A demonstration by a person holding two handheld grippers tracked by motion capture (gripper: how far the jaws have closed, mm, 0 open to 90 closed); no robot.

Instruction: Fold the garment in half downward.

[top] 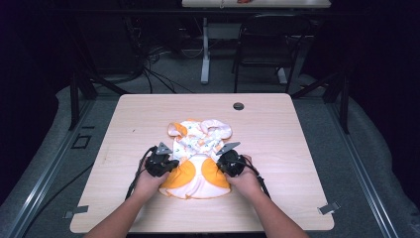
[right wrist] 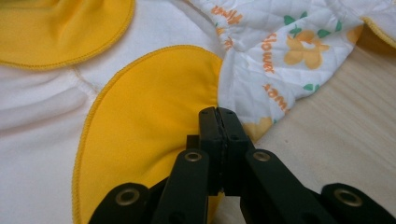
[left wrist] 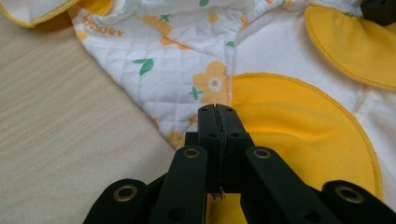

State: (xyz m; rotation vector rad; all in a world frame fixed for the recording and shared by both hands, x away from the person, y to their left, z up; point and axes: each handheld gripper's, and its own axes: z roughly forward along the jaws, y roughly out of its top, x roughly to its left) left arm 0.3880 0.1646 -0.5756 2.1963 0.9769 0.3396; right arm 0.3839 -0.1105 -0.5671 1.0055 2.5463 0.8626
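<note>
I'm looking down at a pale wood desk [top: 277,134] with a round dark grommet [top: 238,106] near its far edge. Beyond it, a black chair [top: 267,44] is standing on grey floor [top: 376,148], cables [top: 153,69] are trailing, and darkness is swallowing the walls.

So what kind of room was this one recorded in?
Most likely a lab or recording workspace, not a home: a bare wooden table holding only a baby garment, loose cables on the grey floor, and a folding chair behind.
</note>
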